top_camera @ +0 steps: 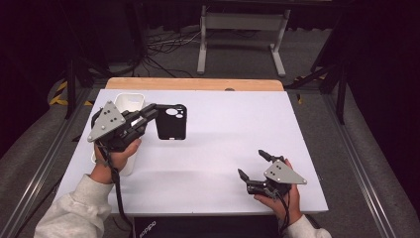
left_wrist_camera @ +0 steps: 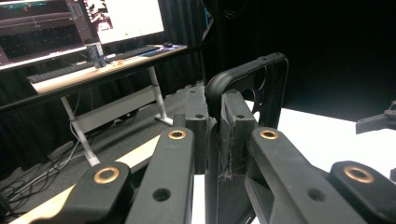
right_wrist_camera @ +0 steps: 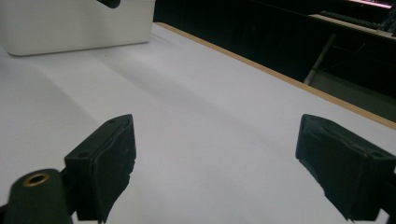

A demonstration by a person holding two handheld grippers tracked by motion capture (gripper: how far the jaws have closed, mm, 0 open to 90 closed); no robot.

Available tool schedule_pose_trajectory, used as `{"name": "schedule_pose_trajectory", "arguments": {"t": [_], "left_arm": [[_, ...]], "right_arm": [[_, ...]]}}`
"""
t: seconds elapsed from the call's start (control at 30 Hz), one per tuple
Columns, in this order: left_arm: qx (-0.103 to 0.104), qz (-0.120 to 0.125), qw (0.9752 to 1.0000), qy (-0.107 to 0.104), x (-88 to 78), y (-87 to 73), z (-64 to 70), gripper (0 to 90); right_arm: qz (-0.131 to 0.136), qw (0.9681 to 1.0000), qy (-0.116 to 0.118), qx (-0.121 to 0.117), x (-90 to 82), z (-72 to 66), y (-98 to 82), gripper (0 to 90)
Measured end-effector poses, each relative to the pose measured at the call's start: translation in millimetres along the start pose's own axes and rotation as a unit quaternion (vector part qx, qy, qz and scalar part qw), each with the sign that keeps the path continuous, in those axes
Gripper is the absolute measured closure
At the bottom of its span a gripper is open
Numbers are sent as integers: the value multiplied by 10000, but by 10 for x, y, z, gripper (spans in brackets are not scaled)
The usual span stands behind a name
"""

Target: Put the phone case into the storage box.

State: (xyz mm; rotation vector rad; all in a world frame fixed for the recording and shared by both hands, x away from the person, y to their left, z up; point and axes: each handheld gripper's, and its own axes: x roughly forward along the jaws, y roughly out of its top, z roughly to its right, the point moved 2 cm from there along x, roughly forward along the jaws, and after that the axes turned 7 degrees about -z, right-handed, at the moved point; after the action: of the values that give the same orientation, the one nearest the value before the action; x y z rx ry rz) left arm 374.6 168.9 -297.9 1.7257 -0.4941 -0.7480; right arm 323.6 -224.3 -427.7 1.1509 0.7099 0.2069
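While left tongs (top_camera: 151,113) pinch phone case (top_camera: 172,122) edge, case sticks out rightward.

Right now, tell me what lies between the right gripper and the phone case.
Nothing: in the high view, bare white table separates the right gripper from the black phone case.

High view sits above the near edge of the white table (top_camera: 213,148), facing forward and down, far enough to take in the whole top. Left gripper view rides close behind its jaws, raised off the table, looking level toward a desk (left_wrist_camera: 93,70) beyond. Right gripper view skims low over the table toward the white bin (right_wrist_camera: 79,23), shared with the high view (top_camera: 130,101).
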Motion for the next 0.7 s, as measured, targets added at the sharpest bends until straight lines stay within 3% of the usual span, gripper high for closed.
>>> {"name": "schedule_pose_trajectory", "arguments": {"t": [0.47, 0.7], "left_arm": [[-37, -17, 9997, 238, -209, -1, -213, 836], [-25, -27, 9997, 254, -259, 8, -288, 836]], "right_arm": [[-64, 10000, -20, -17, 20, -19, 11, 129], [-34, 10000, -12, 33, 12, 1, 12, 129]]}}
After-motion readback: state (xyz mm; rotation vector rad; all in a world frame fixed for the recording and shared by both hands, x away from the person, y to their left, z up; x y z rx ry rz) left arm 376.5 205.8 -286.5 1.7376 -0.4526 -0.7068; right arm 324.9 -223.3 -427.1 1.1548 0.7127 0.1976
